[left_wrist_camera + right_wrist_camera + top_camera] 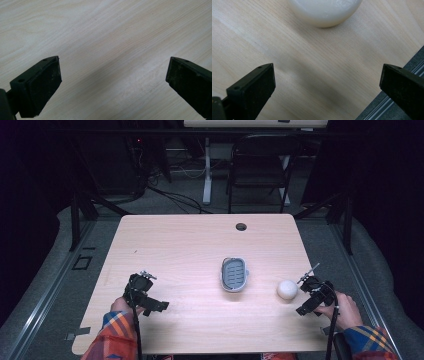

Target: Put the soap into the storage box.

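White ball (287,289) sits on the wooden counter (190,245) near its right edge, just left of the right tool (311,292) and apart from it. Right tool: jaws spread wide, nothing between them; in the right gripper view the ball (325,11) lies ahead of the jaws. Left tool (141,292): jaws wide apart over bare counter, holding nothing. Grey basket-like tray (234,274) stands mid-counter, left of the ball, not touching it.

Ball (287,289) right of tray (234,274)
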